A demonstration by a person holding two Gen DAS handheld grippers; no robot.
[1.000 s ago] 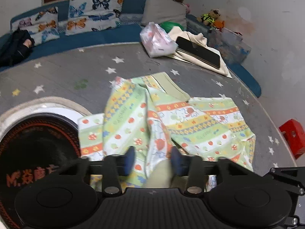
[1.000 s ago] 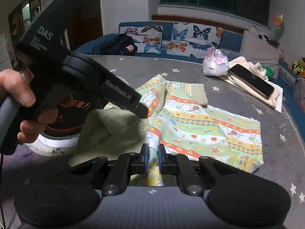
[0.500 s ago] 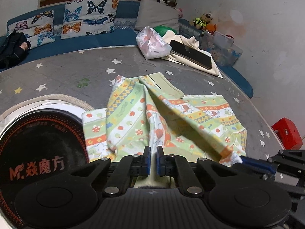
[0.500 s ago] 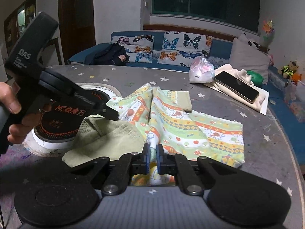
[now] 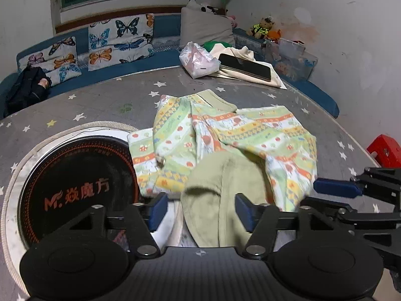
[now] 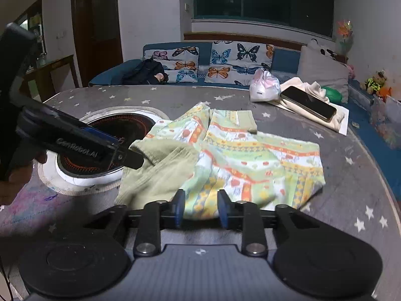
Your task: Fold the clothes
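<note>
A grey star-printed table [image 6: 351,175] fills both views, with a round black cooktop [image 5: 75,188] set into its left part. A patterned green, yellow and orange garment [image 6: 250,160] lies crumpled across the middle of the table, its plain olive band [image 5: 215,200] (the near edge, bunched) folded toward the cameras and one corner overlapping the cooktop rim. A dark phone [image 6: 308,102] rests on cream cloth at the far side. The left tool [image 5: 199,209] has just been opening, jaws wide, olive band loose between them. The right tool [image 6: 200,208] has just been opening too, patterned hem between its parted pads.
</note>
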